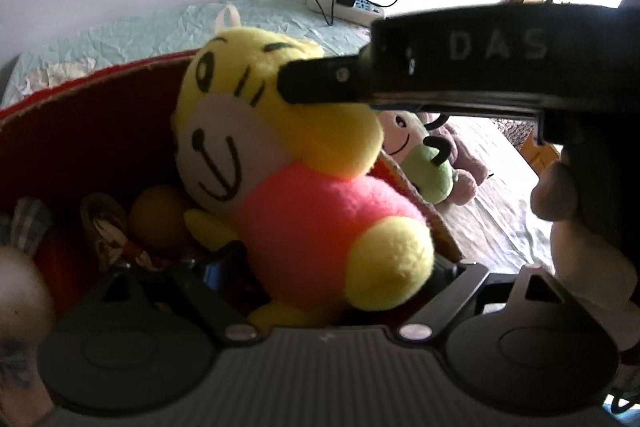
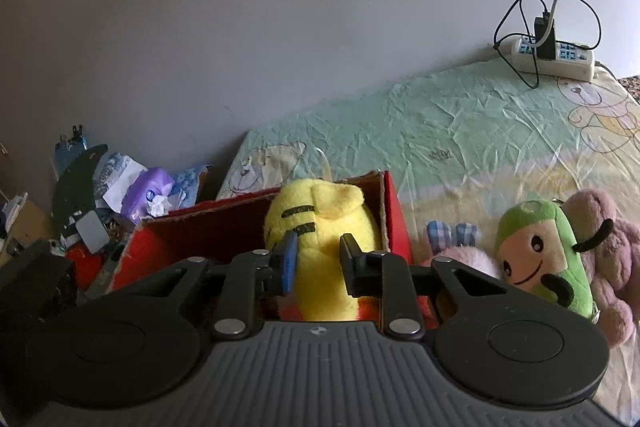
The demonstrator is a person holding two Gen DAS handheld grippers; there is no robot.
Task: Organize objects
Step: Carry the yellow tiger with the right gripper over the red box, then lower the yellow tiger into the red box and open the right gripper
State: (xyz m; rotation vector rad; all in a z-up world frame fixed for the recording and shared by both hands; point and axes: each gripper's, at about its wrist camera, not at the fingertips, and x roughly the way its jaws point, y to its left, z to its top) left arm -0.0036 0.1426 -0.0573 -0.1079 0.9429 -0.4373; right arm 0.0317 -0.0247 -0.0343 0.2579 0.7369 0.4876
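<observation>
Tiger, centre frame, sits pinched at its head by the right tool over the red box, for dropping in; left tool's state cannot be told.

Fuzzy cloth tiger toy; red box apparently rough-edged cardboard; crinkled bedsheet.

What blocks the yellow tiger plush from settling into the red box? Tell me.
Nothing visible blocks it. The yellow tiger plush sits between the right tongs, already inside the red box. Below it lie other toys, including an orange ball, which it may rest on.
</observation>
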